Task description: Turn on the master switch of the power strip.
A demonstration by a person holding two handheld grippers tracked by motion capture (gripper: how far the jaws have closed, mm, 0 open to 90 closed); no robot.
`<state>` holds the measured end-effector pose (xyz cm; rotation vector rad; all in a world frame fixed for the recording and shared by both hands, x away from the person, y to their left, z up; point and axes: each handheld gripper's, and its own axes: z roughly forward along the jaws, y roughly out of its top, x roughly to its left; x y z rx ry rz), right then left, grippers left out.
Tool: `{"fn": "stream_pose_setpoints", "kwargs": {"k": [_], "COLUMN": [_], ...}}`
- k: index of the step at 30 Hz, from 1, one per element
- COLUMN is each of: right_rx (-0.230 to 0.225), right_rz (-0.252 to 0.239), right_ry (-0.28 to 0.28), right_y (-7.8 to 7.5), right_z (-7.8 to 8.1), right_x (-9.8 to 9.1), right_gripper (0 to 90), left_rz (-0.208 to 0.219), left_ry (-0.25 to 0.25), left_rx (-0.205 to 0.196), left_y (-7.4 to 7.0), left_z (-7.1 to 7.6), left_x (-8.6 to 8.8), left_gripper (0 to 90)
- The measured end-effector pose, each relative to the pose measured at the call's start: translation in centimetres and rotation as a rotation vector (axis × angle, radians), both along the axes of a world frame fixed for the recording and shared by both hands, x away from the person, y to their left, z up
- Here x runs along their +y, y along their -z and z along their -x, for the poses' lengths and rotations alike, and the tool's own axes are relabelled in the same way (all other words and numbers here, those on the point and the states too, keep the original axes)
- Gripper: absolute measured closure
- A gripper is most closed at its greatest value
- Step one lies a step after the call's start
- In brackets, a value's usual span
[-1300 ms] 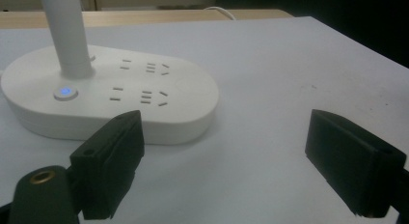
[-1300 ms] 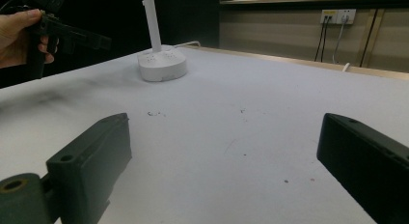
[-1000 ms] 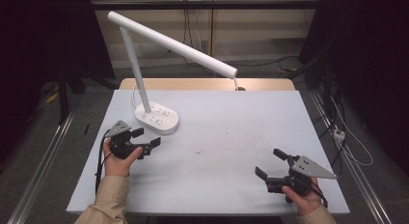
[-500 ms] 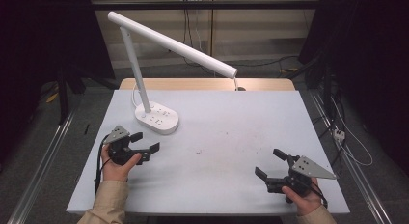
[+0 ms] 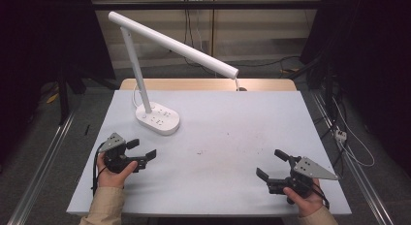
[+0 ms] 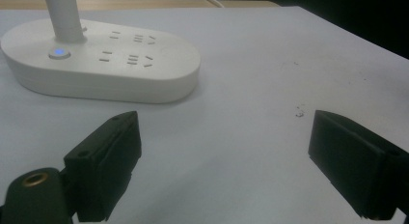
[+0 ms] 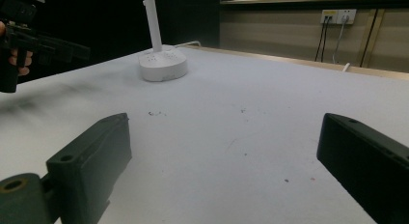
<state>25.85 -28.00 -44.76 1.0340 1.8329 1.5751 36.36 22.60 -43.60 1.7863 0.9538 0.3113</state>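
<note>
- High view: the left gripper (image 5: 144, 149) is held over the near left part of the table (image 5: 228, 162), jaws spread apart with nothing between them. The lamp (image 5: 157, 119) stands just beyond it, its base near the jaw tips but apart from them. The right gripper (image 5: 272, 165) is at the near right, jaws also spread and empty, well apart from the lamp.
- Left gripper view: the lamp's base (image 6: 103, 64) sits ahead and to the left of the gaping jaws, a small blue light (image 6: 59, 53) glowing beside the pole.
- Right gripper view: the lamp (image 7: 162, 63) stands far ahead to the left of the parted jaws; the left gripper (image 7: 34, 38) shows at upper left, in a hand.
</note>
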Motion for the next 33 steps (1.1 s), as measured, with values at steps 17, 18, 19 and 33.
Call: {"fn": "stream_pose_setpoints", "kwargs": {"k": [17,18,19,33], "right_rx": [-0.001,-0.001,-0.001,-0.002], "right_rz": [0.0,-0.001,-0.001,0.0], "right_ry": [-0.002,-0.003,-0.002,-0.004], "right_y": [0.0,0.0,0.0,0.0], "right_z": [0.0,0.0,0.0,0.0], "right_x": [0.0,0.0,0.0,0.0], "right_gripper": [4.6,4.6,4.6,4.6], "left_rz": [0.002,0.003,0.003,0.001], "left_ry": [0.004,0.001,0.004,-0.006], "left_rx": [-0.001,0.001,0.001,-0.001], "left_y": [0.4,0.4,0.4,0.8], "left_z": [1.1,1.2,1.2,2.0], "left_x": [0.5,0.5,0.5,1.0], "left_gripper": [11.1,11.1,11.0,10.3]}}
